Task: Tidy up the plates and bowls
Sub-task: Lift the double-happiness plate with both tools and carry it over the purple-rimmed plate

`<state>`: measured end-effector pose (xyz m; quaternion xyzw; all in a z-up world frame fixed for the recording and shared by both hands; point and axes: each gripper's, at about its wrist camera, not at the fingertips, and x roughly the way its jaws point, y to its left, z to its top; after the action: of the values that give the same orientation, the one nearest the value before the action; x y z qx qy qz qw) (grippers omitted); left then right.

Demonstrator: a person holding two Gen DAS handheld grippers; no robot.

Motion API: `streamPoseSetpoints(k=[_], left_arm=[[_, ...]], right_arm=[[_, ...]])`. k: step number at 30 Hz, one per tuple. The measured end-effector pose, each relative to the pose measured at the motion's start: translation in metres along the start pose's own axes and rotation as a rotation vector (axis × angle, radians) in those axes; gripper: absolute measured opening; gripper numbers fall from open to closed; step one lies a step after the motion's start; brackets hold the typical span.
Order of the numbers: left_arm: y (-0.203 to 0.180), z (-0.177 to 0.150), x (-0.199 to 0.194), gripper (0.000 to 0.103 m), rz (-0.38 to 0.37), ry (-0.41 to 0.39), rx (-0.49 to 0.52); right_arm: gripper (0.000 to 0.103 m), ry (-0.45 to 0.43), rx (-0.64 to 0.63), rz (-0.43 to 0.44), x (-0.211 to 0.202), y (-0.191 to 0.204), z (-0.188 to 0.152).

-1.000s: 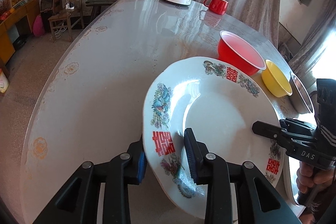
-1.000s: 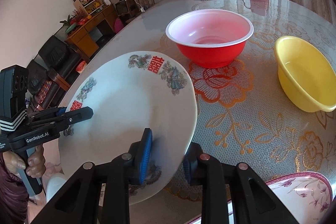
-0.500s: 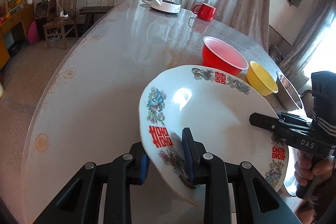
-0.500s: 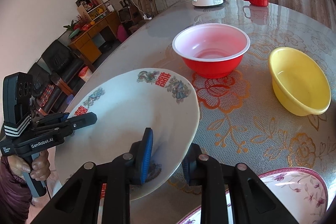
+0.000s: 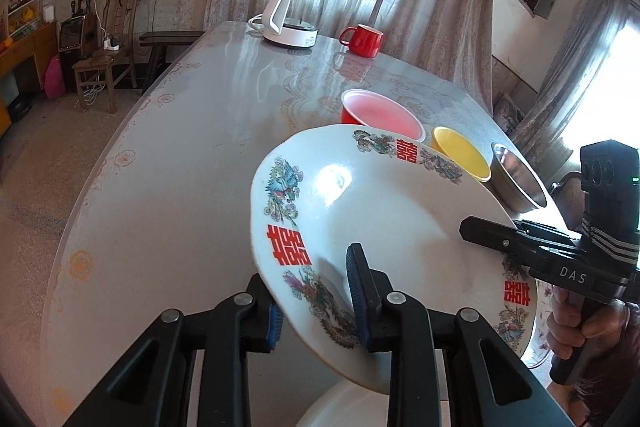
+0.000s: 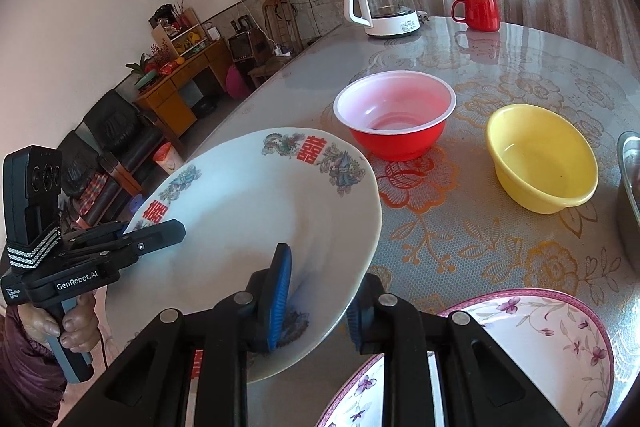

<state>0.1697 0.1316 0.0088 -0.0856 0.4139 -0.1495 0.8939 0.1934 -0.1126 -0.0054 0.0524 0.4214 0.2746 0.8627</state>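
Large white plate (image 5: 384, 227), frame centre, tilted above tabletop (image 5: 180, 155): left gripper (image 5: 316, 297) pinches near rim, right gripper (image 6: 316, 291) pinches opposite rim. Red bowl (image 6: 394, 115), yellow bowl (image 6: 540, 157) upper right.

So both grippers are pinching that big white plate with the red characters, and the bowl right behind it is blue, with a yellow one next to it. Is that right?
Not quite: that bowl is red, not blue, as the right wrist view shows plainly. The rest holds: the left gripper and the right gripper each pinch the rim of the white plate, and the yellow bowl sits beside the red one.
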Motion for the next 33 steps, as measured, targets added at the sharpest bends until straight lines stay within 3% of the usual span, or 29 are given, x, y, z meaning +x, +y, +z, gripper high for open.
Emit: streamPoseSetpoints(k=[15, 25, 33], left_arm=[[-0.086, -0.017, -0.016, 0.029, -0.091, -0.011, 0.125], [-0.152, -0.042, 0.002, 0.029, -0.165, 0.059, 0.183], [-0.177, -0.05, 0.029, 0.029, -0.162, 0.106, 0.202]], right_arm=[[0.024, -0.104, 0.08, -0.055, -0.083, -0.026, -0.047], [0.024, -0.141, 0.175, -0.152, -0.138, -0.067, -0.097], [0.024, -0.139, 0.24, -0.213, -0.15, -0.094, -0.122]])
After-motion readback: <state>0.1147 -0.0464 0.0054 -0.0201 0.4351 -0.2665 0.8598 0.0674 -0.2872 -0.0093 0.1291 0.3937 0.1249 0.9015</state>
